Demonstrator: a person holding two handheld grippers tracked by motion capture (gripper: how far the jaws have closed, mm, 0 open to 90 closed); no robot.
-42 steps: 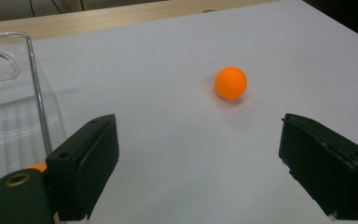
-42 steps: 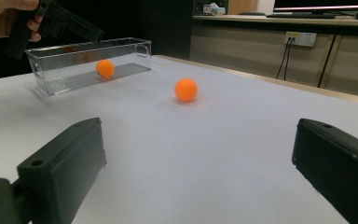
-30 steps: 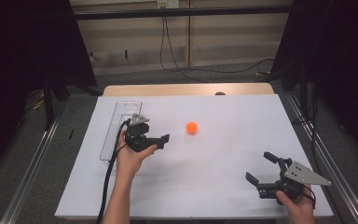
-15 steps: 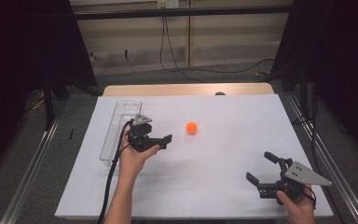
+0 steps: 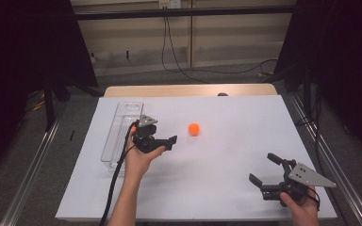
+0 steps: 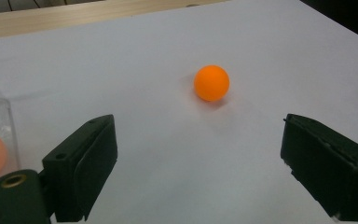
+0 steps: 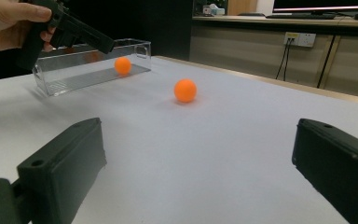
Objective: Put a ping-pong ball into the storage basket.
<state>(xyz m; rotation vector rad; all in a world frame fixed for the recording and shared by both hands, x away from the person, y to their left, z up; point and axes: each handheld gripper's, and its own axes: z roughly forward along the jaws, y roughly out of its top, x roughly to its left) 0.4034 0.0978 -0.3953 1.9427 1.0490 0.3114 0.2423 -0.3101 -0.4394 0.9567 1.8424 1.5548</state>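
Two orange balls show: one ball on the sheet (image 5: 193,128) lies mid-table beyond the wide-open, empty left gripper (image 5: 162,141), another ball in the clear box (image 7: 122,65) near the left edge, while the right gripper (image 5: 269,172) gapes empty near the front right corner.

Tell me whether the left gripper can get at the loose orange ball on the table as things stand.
Probably yes. The left gripper has its jaws wide apart and pointed at the orange ball, with bare white table between them. The clear tray sits off to its other side.
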